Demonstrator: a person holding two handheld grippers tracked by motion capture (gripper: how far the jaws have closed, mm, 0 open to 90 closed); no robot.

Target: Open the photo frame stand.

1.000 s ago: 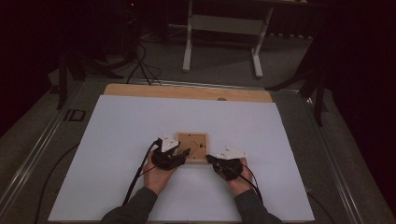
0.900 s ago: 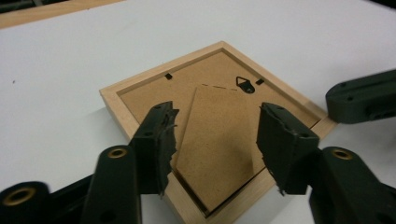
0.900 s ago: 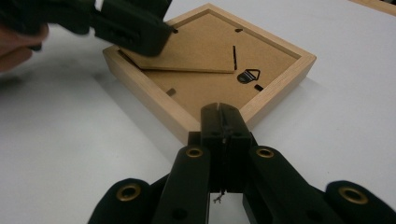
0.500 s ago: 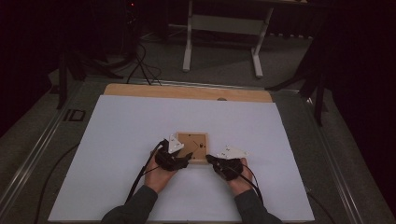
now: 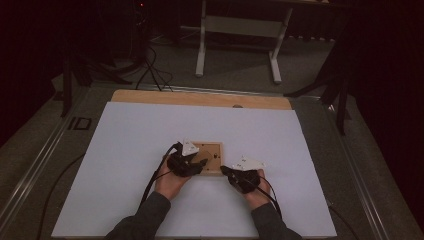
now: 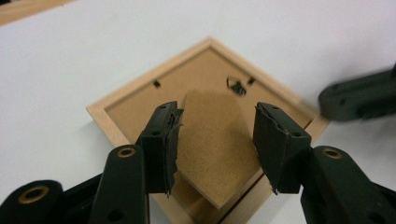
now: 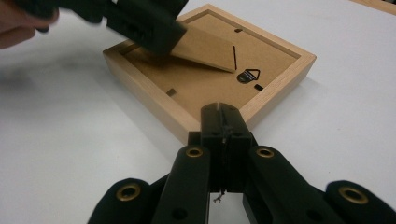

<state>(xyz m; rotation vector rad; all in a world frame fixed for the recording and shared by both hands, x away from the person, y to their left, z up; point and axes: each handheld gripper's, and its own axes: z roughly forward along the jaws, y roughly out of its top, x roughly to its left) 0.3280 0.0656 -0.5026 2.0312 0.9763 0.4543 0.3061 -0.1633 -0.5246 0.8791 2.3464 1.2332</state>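
light wooden square picture frame (image 5: 210,157) lies back-up mid white sheet (image 5: 125,150); left gripper (image 6: 217,140) jaws spread, just been closing, straddling frame's brown cardboard stand flap (image 6: 212,140); right gripper (image 7: 223,119) jaws pressed together at frame's near edge; no readable writing

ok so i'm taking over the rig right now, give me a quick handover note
Left gripper: jaws astride the raised cardboard easel stand on the frame's back; they have just been closing, with gaps to the stand on both sides, so count it open.
Right gripper: shut, empty, its tip against the near rim of the wooden picture frame, seemingly steadying it.
Things: the frame lies face down near the middle of the white table cover, its hanger hook showing.
Done: the stand is lifted at an angle off the backing.
Left: probably grip the stand and finish swinging it.
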